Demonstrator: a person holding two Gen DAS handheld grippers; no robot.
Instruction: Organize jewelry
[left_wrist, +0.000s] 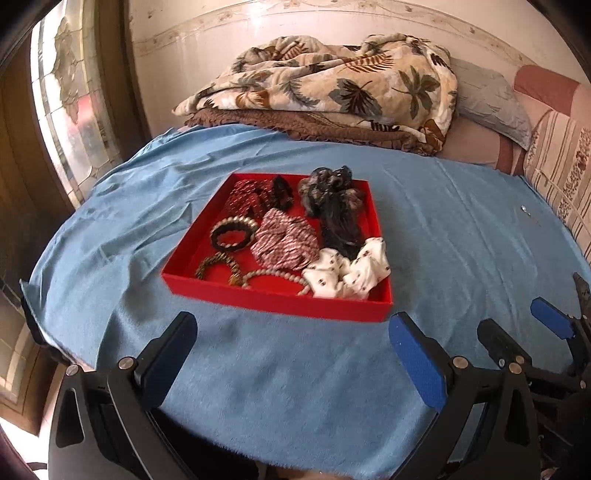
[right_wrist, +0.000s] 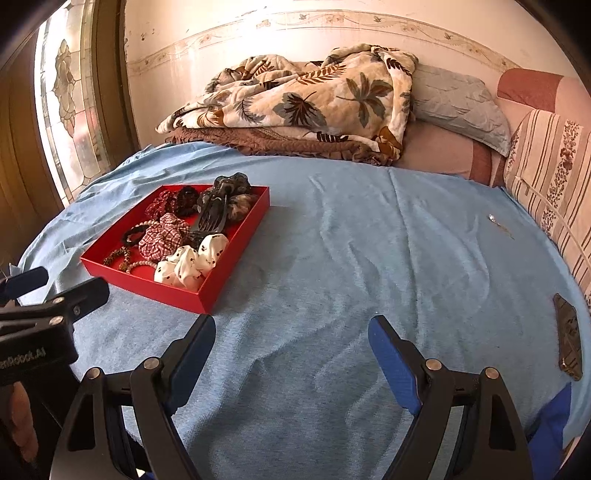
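Observation:
A red tray sits on a blue cloth. It holds several scrunchies, bead bracelets and a dark hair claw. A white spotted scrunchie lies at its near right corner, and a red checked scrunchie at its middle. A small shiny earring lies on the cloth at the far right. My left gripper is open and empty, just in front of the tray. My right gripper is open and empty, right of the tray over bare cloth. It also shows in the left wrist view.
The blue cloth covers a bed. A folded leaf-print blanket and a grey pillow lie at the back against the wall. A striped cushion is at the right. A dark flat object lies at the right edge.

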